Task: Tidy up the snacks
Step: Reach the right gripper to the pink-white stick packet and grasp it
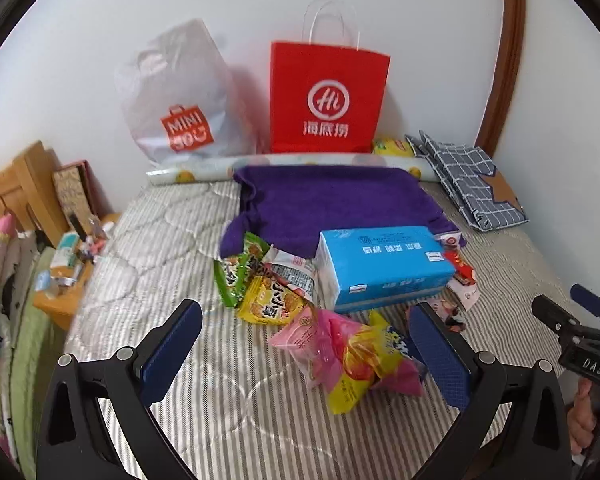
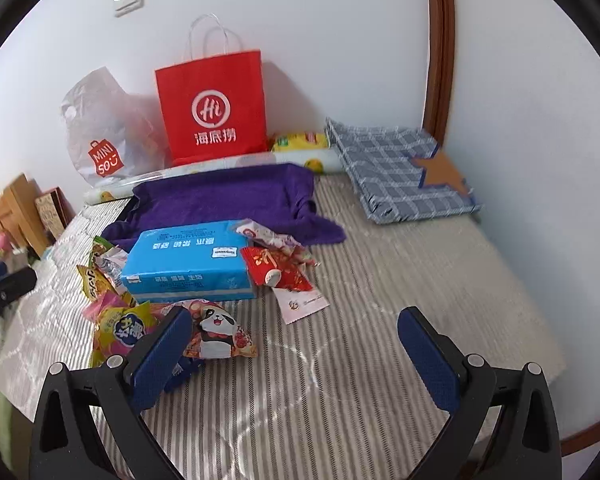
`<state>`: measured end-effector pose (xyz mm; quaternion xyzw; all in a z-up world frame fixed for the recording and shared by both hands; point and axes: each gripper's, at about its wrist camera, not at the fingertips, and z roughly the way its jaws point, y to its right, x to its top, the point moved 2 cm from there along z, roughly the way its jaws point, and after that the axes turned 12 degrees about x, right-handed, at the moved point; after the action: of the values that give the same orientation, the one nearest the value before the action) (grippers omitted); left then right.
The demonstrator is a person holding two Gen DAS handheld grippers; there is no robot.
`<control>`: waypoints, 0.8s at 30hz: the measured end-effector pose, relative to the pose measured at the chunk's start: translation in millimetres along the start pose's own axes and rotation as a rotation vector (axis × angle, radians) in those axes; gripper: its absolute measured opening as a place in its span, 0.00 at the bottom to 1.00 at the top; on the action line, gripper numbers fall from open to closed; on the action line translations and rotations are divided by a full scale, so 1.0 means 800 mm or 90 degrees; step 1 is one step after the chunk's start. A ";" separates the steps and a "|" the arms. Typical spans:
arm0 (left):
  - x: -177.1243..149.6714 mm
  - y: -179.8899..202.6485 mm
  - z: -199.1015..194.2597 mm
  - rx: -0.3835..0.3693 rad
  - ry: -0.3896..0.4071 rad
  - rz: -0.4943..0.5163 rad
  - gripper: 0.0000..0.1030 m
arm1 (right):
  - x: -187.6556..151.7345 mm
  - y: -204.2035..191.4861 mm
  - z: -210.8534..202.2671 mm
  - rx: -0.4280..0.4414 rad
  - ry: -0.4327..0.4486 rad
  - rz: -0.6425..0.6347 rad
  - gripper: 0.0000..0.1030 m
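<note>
soft striped bed under everything, so no firm backing for a pinch; likely to sink and let a packet slide off the pads instead of lifting.

red paper bag and white plastic bag upright against the wall, well apart from the snacks; easy to tip or fold shut if used as the drop spot, and a guess only that either is meant for that. purple towel spread between bags and snacks, loose enough to snag and drag along.

blue tissue pack in the middle of the heap, touching packets on both sides; too wide for a clean pinch and apt to shove neighbours when bumped.

snacks scattered on the bed around that pack: pink and yellow packets nearest the left gripper, overlapping, so two might come up together or one might slip free. panda packet just beside the right gripper, partly hidden behind one finger, easy to pin flat rather than grip. red packets and a flat white sachet thin enough to be missed.

fingers of both grippers spread wide apart, holding nothing. crinkly puffed film prone to burst or squirt out under a hard squeeze.
</note>
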<state>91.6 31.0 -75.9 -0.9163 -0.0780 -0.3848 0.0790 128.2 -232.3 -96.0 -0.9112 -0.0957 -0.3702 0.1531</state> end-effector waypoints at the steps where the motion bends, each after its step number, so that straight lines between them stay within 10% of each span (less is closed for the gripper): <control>1: 0.001 -0.001 0.008 0.000 -0.007 0.001 0.99 | 0.002 0.006 0.008 0.004 -0.008 0.011 1.00; 12: 0.023 -0.022 0.072 -0.014 -0.051 -0.003 0.98 | 0.046 0.038 0.085 0.037 -0.037 0.036 0.61; 24: 0.049 -0.036 0.129 -0.015 -0.081 -0.025 0.98 | 0.065 0.030 0.178 0.089 -0.076 -0.012 0.61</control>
<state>184.2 83.8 -117.0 -0.9382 -0.0961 -0.3278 0.0555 264.2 -201.3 -160.9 -0.9178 -0.1387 -0.3092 0.2070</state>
